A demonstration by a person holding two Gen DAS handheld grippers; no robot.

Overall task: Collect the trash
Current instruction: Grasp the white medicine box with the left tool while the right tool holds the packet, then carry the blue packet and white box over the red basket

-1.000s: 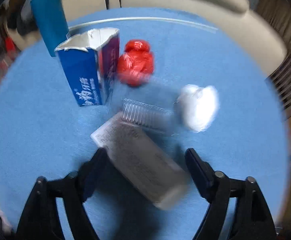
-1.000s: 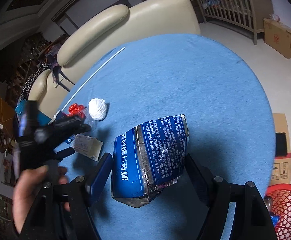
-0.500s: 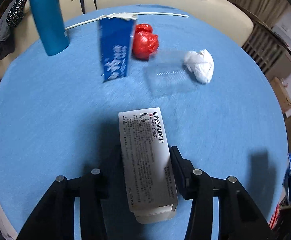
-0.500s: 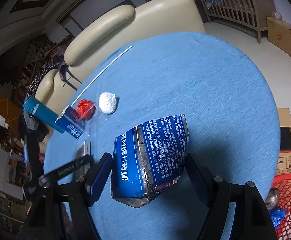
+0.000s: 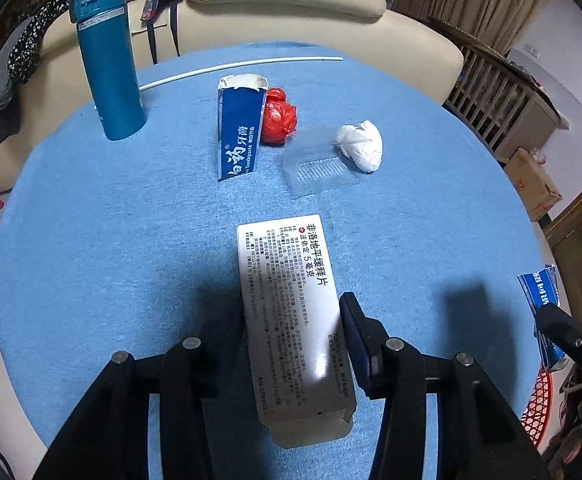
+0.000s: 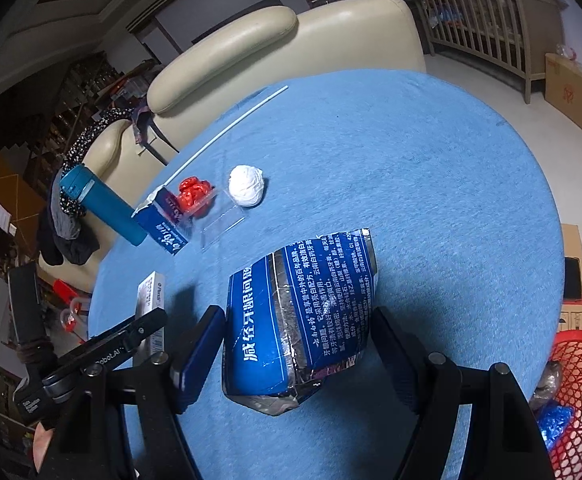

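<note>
My left gripper [image 5: 291, 320] is shut on a white medicine box [image 5: 291, 312] and holds it above the blue round table [image 5: 91, 220]. My right gripper [image 6: 297, 334] is shut on a crumpled blue and silver toothpaste carton [image 6: 301, 316], held over the table's near side. On the table stand a torn blue toothpaste box [image 5: 239, 132], a red plastic wad [image 5: 277, 116], a clear plastic tray [image 5: 319, 166] and a white paper wad [image 5: 363, 146]. They also show in the right wrist view: blue box [image 6: 163, 222], red wad [image 6: 193, 196], white wad [image 6: 247, 186].
A teal flask [image 5: 107, 60] stands at the table's far left. A thin white rod [image 5: 243, 66] lies along the far edge. A cream sofa [image 5: 283, 4] is behind. A red basket [image 6: 575, 392] with trash sits on the floor at the right.
My left gripper closed on the white medicine box, which lay loose between open fingers, and lifted and drew back with it. The right gripper kept hold of its carton.
</note>
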